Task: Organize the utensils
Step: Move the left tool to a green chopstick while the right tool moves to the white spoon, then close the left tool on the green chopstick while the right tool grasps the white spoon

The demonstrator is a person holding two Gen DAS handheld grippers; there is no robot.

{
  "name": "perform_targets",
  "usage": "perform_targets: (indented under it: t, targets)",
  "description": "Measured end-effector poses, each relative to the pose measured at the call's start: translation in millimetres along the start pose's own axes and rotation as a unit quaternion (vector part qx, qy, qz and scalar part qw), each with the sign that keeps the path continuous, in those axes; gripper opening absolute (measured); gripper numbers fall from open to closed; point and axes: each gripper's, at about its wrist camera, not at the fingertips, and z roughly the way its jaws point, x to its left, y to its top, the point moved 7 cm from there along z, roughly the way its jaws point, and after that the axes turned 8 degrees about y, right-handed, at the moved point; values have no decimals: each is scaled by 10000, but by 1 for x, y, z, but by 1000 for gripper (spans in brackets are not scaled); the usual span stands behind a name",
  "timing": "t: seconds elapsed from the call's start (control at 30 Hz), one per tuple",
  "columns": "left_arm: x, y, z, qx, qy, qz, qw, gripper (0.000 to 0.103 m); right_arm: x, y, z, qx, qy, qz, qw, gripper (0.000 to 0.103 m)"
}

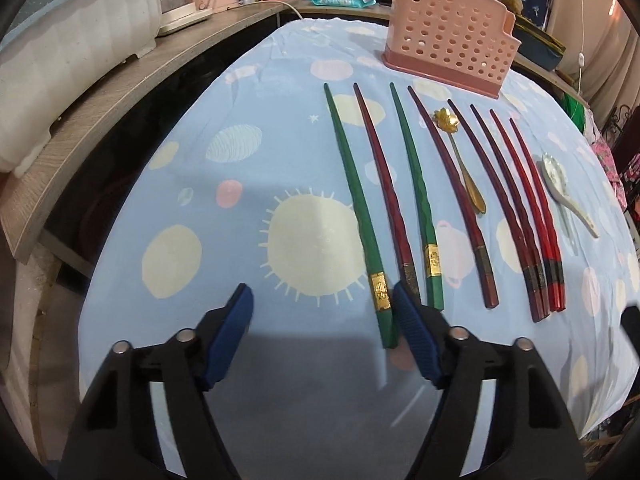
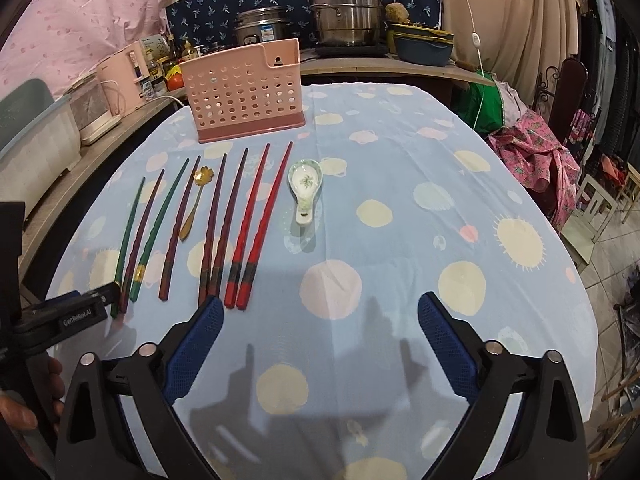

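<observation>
**Utensils laid in a row, both grippers spread wide**

Eight chopsticks lie side by side on the blue tablecloth point(image 2: 400, 240), tips toward the pink holder point(image 2: 244, 92) that stands upright at the far end. From the left: a green chopstick point(image 1: 356, 208), a maroon one point(image 1: 384, 188), a second green one point(image 1: 416, 196), then another maroon point(image 1: 448, 184). A gold spoon point(image 1: 460, 156) with a flower-shaped bowl lies just beside that fourth stick. Further right come a dark pair point(image 1: 504, 204) and a red pair point(image 1: 536, 208), each pair lying close together. A white ceramic spoon point(image 2: 305, 188) sits last, a little apart from the red sticks, bowl toward the holder.

The left gripper point(image 1: 320, 300) hovers low over the near ends of the leftmost sticks, jaws released; the first green chopstick's butt lies between its fingers, close to the right one, ungrasped. The right gripper point(image 2: 320, 312) hangs over bare cloth near the red pair's butts, jaws also spread, holding nothing.

Steel pots point(image 2: 344, 12) stand on the counter behind.
</observation>
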Motion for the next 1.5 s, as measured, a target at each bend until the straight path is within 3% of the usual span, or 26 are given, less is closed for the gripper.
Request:
perform_targets:
  t: [0.37, 0.43, 0.57, 0.7, 0.8, 1.1, 1.5]
  targets:
    - [4, -2, -4, -65, -200, 11, 9998, 31, 1, 52, 37, -113, 302, 169, 9993, 56]
    - [5, -2, -4, -86, -219, -1, 9997, 20, -2, 58, 45, -90, 345, 257, 9990, 51]
    - [4, -2, -3, -113, -226, -7, 9997, 20, -6, 60, 62, 40, 368, 324, 9988, 40]
    - [3, -2, -3, -117, -184, 38, 9998, 20, -10, 56, 78, 237, 507, 513, 9971, 22]
    - [3, -2, -2, -126, -180, 50, 9997, 20, -11, 52, 88, 341, 598, 644, 9955, 15]
    - [2, -2, -2, -171, -148, 50, 9997, 20, -12, 38, 102, 539, 749, 784, 9926, 11]
    - [1, -3, -2, -235, -158, 52, 9996, 20, -12, 32, 97, 498, 761, 723, 9932, 9]
